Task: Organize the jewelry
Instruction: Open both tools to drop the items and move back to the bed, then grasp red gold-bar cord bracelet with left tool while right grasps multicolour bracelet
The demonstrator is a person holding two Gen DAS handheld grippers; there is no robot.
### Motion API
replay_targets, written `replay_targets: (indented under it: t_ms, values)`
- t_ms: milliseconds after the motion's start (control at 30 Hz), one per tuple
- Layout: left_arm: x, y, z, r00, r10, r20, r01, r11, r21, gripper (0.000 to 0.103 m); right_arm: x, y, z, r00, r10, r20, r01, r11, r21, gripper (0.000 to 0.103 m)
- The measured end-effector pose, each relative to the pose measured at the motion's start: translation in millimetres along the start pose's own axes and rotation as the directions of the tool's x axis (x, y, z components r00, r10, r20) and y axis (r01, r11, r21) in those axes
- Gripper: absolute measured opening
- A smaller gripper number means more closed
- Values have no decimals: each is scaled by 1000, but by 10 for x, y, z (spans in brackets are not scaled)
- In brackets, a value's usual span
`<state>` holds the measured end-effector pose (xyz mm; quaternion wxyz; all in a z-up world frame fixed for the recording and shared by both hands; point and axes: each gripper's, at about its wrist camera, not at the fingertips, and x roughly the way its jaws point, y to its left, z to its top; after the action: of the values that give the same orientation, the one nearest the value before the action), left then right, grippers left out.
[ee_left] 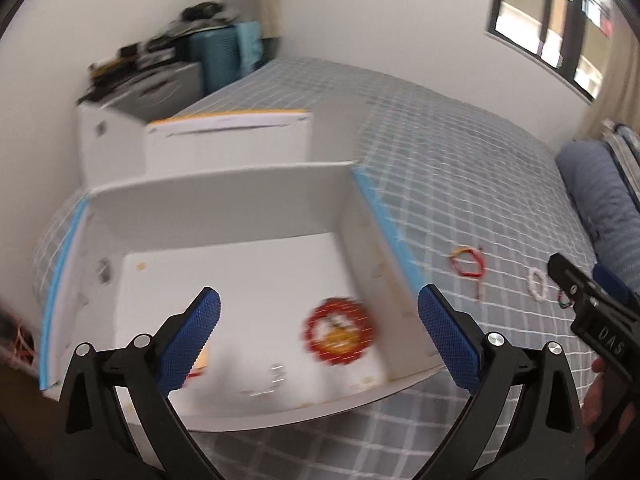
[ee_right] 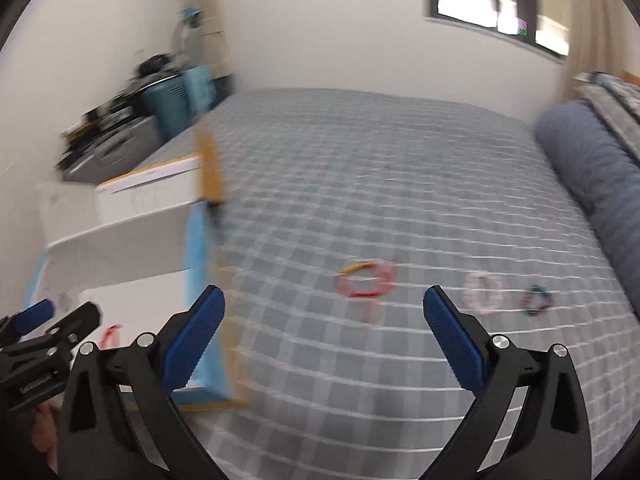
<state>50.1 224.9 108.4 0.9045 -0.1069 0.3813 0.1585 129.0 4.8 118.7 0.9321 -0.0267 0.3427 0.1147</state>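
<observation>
A red and yellow cord bracelet [ee_right: 366, 282] lies on the grey checked bed cover [ee_right: 360, 200], ahead of the right gripper [ee_right: 324, 334] and between the lines of its two fingers. To the right of these jaws lie a white bead bracelet [ee_right: 483, 294] and a dark multicolour bead bracelet [ee_right: 537, 301]. An open white cardboard box [ee_left: 224, 208] with a red round sticker [ee_left: 340, 330] stands ahead of the left gripper [ee_left: 318, 334]. Both grippers are spread wide and grasp nothing

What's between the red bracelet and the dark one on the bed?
A white bracelet lies between the red bracelet and the dark bracelet, seen in the right wrist view.
</observation>
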Motion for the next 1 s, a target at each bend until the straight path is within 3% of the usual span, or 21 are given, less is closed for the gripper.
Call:
replay_targets:
  t_ms: [300, 467, 567, 800, 1000]
  values:
    - [440, -1225, 128, 994, -107, -33, 110, 988, 105, 97, 343, -1313, 58, 989, -140, -51, 144, 986, 87, 96]
    - [977, -1785, 142, 987, -136, -91, 147, 981, 128, 97, 725, -1869, -59, 978, -181, -107, 193, 974, 120, 96]
    - [1413, -2084, 127, 984, -118, -132, 139, 978, 158, 97, 1031, -2225, -206, 972, -183, -149, 205, 968, 143, 96]
    - [2169, -2307, 74, 979, -102, -179, 131, 978, 160, 97, 1631, -2759, -390, 942, -210, -261, 258, 952, 166, 94]
    - [2431, -2361, 54, 979, -82, -186, 115, 978, 173, 97, 1833, -3030, -495, 936, -158, -315, 240, 940, 243, 80]
